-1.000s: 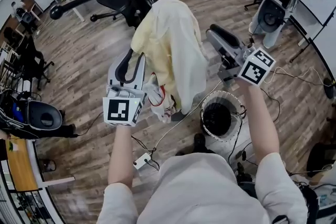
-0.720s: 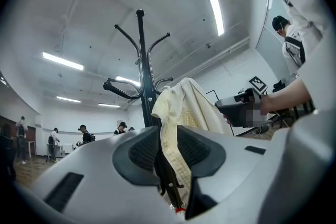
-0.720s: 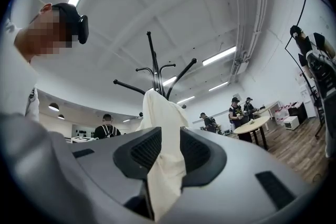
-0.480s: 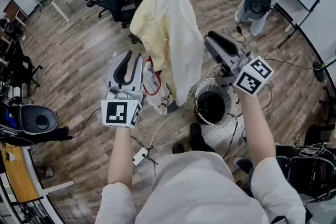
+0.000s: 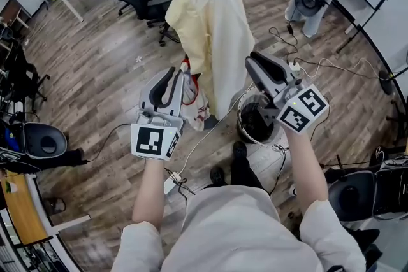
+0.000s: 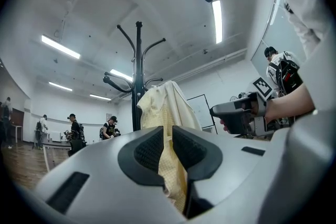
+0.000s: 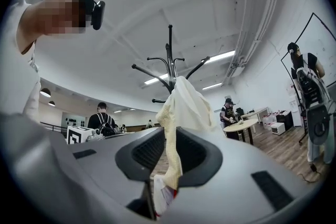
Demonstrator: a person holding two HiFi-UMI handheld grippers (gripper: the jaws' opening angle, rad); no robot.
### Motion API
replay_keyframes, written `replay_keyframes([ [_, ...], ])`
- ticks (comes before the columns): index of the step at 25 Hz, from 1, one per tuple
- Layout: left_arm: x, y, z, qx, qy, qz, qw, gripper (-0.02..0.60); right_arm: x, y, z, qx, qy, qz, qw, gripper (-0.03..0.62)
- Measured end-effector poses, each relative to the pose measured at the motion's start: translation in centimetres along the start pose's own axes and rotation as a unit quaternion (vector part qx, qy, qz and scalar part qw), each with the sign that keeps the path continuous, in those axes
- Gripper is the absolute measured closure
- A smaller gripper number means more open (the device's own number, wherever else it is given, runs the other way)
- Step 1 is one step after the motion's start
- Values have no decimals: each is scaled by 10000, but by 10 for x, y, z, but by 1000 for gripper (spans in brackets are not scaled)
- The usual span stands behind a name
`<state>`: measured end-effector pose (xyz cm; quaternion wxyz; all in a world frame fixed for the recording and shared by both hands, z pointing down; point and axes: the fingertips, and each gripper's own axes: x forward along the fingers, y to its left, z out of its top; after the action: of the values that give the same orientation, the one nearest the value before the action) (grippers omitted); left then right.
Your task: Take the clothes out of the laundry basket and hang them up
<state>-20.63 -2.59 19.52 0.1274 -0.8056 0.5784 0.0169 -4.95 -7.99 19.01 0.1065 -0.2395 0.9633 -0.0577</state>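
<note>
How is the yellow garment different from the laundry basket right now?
The yellow garment hangs draped over the black coat stand, clear of the ground; the laundry basket stands on the wooden floor. The garment is soft, pale yellow cloth; the basket is round, with a white rim and a dark inside. In the head view they appear close together, with the basket just beside the garment's lower edge.

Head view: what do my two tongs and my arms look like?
The left tongs and the right tongs are light grey moulded shells with black ribbed pads. Each carries a white marker cube printed with black squares. The person wears a pale short-sleeved shirt.
</note>
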Motion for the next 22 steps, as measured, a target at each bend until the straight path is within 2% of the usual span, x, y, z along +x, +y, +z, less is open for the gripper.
replay_keyframes([
  [10, -20, -18, -9, -310, 96, -162, 9993, 549, -16, 36, -21, -192, 16, -313, 9993, 556],
  [22, -24, -43, -5, -334, 238, -266, 9988, 559, -23, 64, -33, -662, 274, -403, 9966, 586],
])
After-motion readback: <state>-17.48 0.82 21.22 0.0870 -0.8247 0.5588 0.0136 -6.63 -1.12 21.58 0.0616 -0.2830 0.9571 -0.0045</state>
